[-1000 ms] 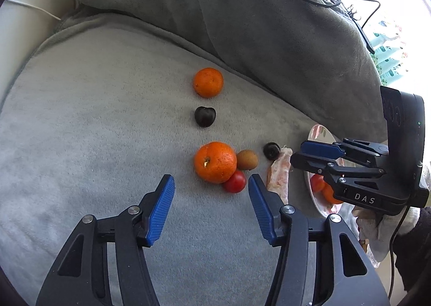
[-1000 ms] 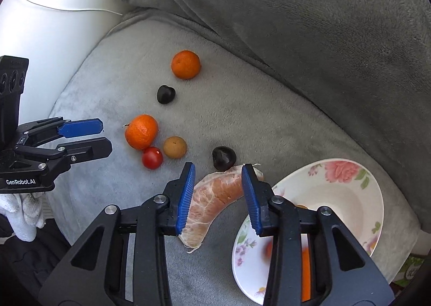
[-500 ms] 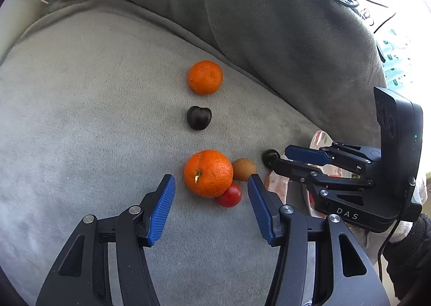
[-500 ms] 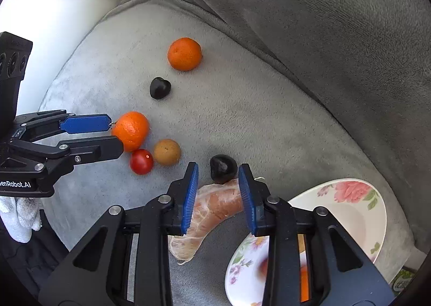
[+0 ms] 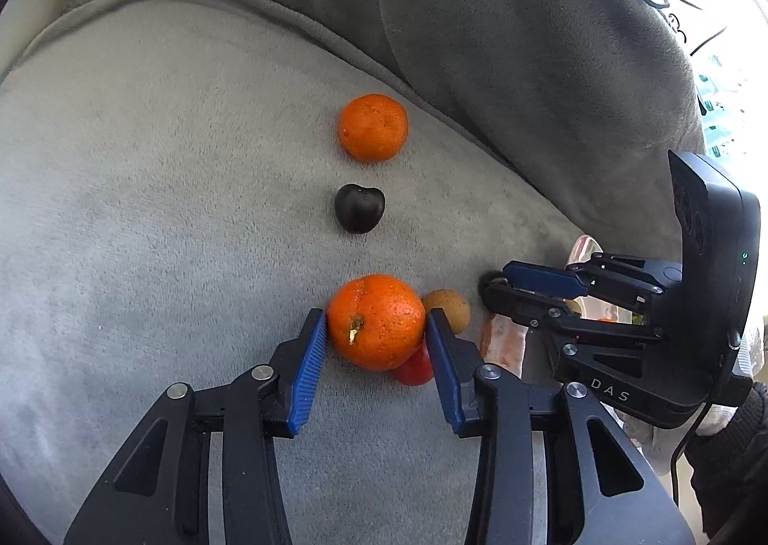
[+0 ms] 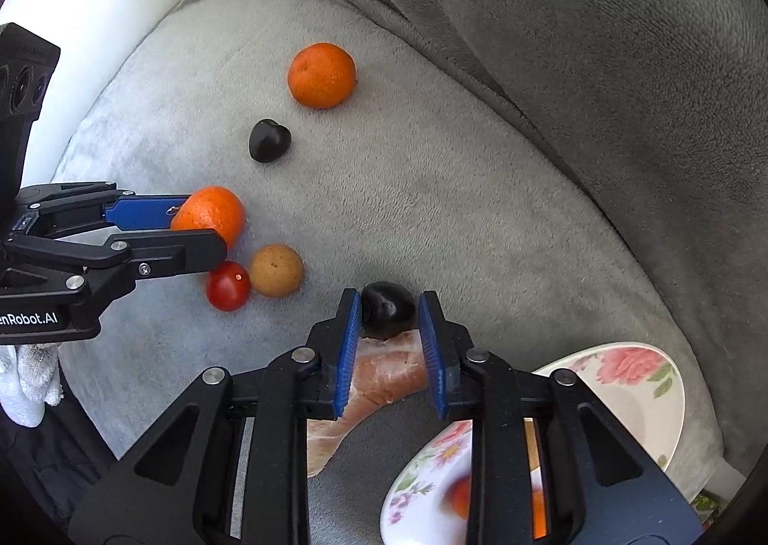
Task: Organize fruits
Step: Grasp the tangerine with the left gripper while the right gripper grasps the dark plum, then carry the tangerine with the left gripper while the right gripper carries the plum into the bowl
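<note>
My left gripper (image 5: 375, 319) is closing around the near orange (image 6: 211, 209), both blue pads touching its sides. A cherry tomato (image 5: 413, 367) and a brown round fruit (image 5: 449, 307) lie against that orange. My right gripper (image 6: 389, 305) points down with its jaws drawn in on a dark cherry (image 6: 386, 310), pads at its sides. This cherry rests on the end of a peeled pink citrus segment (image 6: 384, 377). Farther back lie another dark cherry (image 6: 270, 140) and a second orange (image 6: 321, 75).
Everything lies on a grey plush cushion (image 6: 456, 209) with a grey backrest (image 6: 600, 41) behind it. A floral plate (image 6: 643, 396) holding red and orange fruit sits at the lower right. White-gloved hands hold both grippers. Cables hang at the upper right in the left wrist view.
Both grippers have come down and narrowed. The left jaws went from wide open to touching the near orange. The right jaws moved forward from over the citrus segment to the dark cherry.
</note>
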Tool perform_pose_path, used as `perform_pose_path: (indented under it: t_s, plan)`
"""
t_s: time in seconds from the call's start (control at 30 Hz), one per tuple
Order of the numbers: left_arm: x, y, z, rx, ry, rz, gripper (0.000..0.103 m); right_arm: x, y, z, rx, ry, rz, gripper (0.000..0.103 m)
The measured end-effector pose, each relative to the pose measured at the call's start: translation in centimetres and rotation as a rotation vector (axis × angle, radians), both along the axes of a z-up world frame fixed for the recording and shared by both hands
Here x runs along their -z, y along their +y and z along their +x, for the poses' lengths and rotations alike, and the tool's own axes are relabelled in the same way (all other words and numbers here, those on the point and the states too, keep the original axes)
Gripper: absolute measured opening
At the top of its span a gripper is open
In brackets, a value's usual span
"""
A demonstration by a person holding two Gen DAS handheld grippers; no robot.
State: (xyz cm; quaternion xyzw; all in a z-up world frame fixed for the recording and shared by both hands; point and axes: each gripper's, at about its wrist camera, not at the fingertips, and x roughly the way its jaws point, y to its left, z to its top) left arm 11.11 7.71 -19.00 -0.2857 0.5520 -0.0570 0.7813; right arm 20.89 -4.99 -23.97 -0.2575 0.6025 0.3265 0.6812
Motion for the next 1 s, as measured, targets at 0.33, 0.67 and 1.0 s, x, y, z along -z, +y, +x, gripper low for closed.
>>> perform_pose_path:
  t_s: [0.33, 0.67, 1.0]
  plan:
    - [-0.5, -0.2, -0.1, -0.002, -0.023, 0.023, 0.038, 0.0, -0.4, -0.8, -0.006, -0.017, 0.009, 0.023]
    - [-1.5, -0.3, -0.8, -0.005, -0.056, 0.056, 0.038, -2.2, -2.4, -0.8, 0.039, -0.045, 0.061, 0.023]
    - [-3.6, -0.7, -1.6, 0.019, -0.099, 0.069, 0.038, -5.5, -5.4, -0.8, 0.120, -0.075, 0.147, 0.023]
